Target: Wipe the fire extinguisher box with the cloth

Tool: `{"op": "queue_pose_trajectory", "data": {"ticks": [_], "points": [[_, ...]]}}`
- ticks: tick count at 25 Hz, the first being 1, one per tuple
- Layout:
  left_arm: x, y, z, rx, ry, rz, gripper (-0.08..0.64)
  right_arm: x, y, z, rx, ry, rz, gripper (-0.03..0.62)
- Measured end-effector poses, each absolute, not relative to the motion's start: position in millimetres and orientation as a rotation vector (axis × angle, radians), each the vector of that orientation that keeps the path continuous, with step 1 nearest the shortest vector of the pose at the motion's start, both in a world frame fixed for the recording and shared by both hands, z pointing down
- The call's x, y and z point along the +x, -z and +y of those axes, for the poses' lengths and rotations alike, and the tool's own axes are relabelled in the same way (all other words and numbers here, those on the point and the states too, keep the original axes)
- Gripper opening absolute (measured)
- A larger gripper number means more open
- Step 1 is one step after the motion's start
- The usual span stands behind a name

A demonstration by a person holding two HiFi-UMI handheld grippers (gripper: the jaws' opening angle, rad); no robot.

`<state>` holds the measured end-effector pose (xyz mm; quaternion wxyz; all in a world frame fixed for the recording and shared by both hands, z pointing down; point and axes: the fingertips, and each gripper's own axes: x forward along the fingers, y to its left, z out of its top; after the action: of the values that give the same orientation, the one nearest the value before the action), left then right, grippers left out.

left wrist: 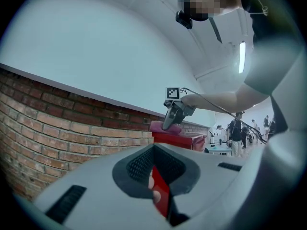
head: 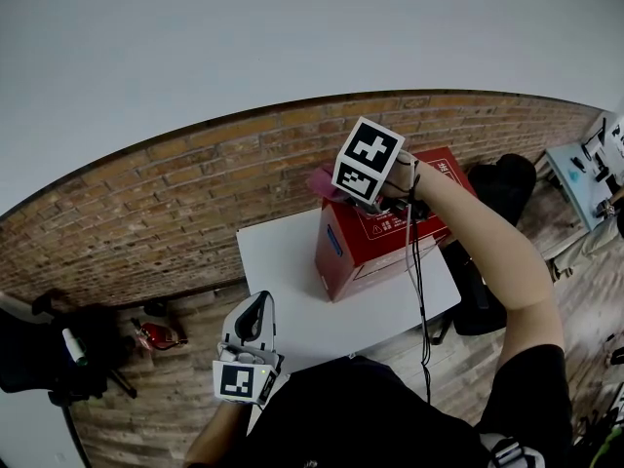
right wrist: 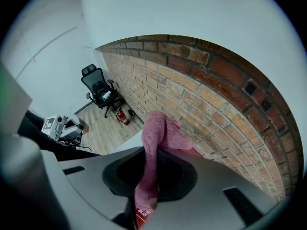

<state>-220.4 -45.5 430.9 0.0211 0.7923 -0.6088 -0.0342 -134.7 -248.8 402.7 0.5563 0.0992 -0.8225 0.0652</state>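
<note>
Up on top of the fire extinguisher box (head: pixel 361 247), the right claw (right wrist: pixel 147 186) is squeezing the pink cloth (right wrist: pixel 160 133) tight between its jaws. The cloth is sticking out past the claw's tips and is lying on the box's top, at the edge nearest the brick wall (head: pixel 195 193). So the wiping job is looking like it is under way on the top. The pictures are not showing which parts are clean, so how much is done is hard to say. The red sides below the claw are probably waiting for their turn.

Well away from the box, the left claw (head: pixel 255 310) is hanging low by the near edge of the table (head: pixel 283 271). Its jaws are sitting a little apart and are holding nothing. It is pointing toward the box and is not helping with the wipe.

Under the box, the table is looking white, flat and bare. Just beyond the right claw, the brick wall is running along, with a plain pale wall above it. Far below that claw, a black chair (right wrist: pixel 98 86) and a small red fire extinguisher (right wrist: pixel 122 116) are standing on the wooden floor (right wrist: pixel 103 128). Beside the box, on the side away from the left claw, a black bag (head: pixel 502 188) is sitting.
</note>
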Motion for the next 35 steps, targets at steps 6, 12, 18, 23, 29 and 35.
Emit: {"op": "queue_pose_trajectory", "data": {"ticks": [6,12,18,23,29,35], "points": [[-226,-431,-42,2.473,0.102,-1.864,0.048,-136,-402,-235,0.242,-0.173,-1.955,0.061],[-227,-431,-39,2.506,0.105,-1.834,0.048,-133,-405,-220,0.251,-0.192,-1.969,0.061],[-228,-433,-36,2.524,0.099,-1.805,0.048,-127,-406,-202,0.266,-0.213,-1.987,0.061],[-226,-432,-34,2.537,0.108,-1.781,0.048,-123,-408,-187,0.28,-0.223,-1.996,0.061],[-222,-435,-29,2.554,0.106,-1.753,0.048,-118,-409,-167,0.288,-0.226,-2.007,0.061],[-221,-434,-27,2.551,0.145,-1.729,0.048,-117,-411,-150,0.285,-0.264,-2.031,0.061]]}}
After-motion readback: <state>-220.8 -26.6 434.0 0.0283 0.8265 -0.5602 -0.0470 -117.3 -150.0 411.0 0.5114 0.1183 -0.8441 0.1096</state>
